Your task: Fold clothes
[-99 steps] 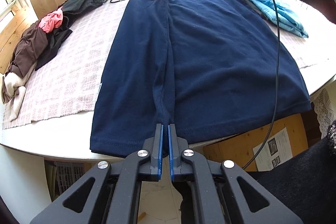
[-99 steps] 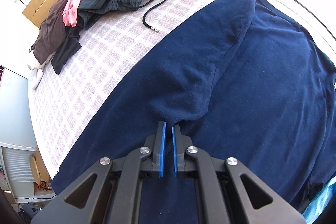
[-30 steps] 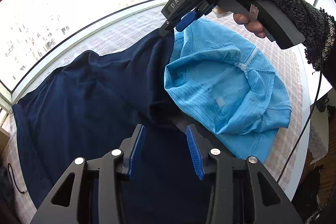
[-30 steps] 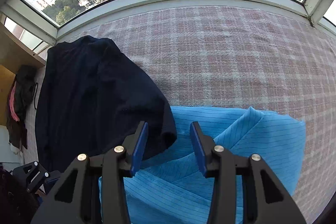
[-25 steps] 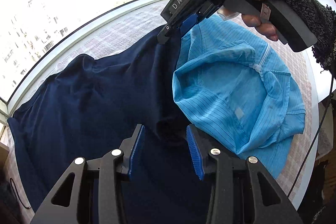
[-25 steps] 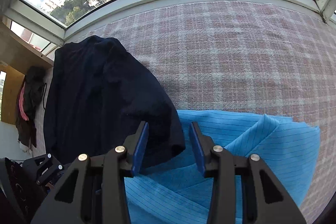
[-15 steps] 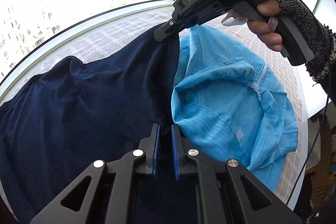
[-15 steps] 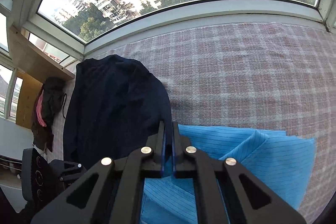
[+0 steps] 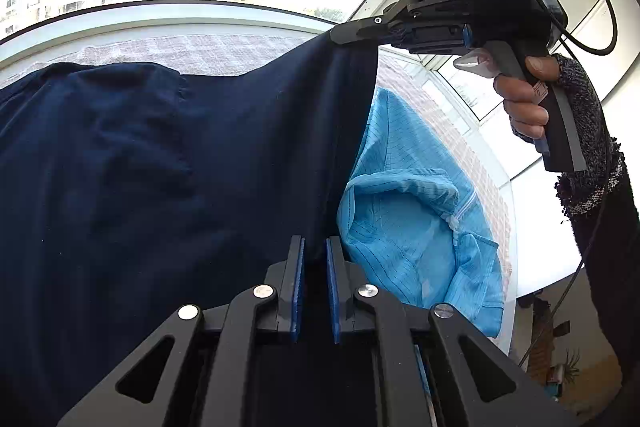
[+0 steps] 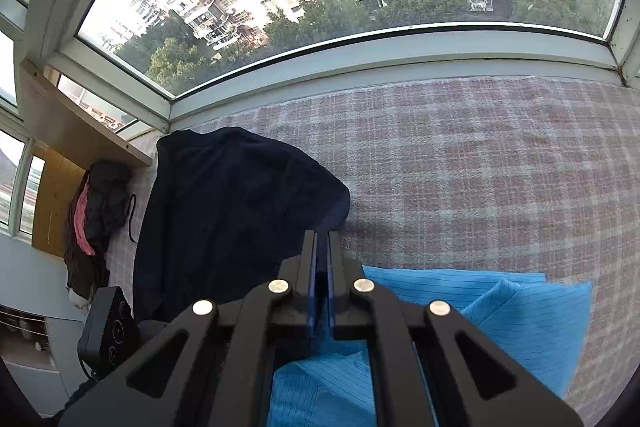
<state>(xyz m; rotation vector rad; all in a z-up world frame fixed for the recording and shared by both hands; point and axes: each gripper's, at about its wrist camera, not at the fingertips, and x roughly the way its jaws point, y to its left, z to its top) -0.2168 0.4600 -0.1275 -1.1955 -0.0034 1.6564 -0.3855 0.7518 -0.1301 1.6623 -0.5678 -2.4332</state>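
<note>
A navy blue shirt hangs lifted by its right edge above the table. My left gripper is shut on the near part of that edge. My right gripper is shut on the far corner of the same edge; it also shows in the left wrist view, raised, with the cloth stretched between both grippers. In the right wrist view the navy shirt drapes down to the left onto the checked cloth.
A light blue striped garment lies crumpled under the lifted edge, also seen in the right wrist view. A pink-grey checked cloth covers the table. A pile of dark and pink clothes lies far left. A window runs behind.
Both grippers closed on the navy shirt's right edge about half a second ago and have since lifted it upward, stretching the edge taut above the blue garment.
</note>
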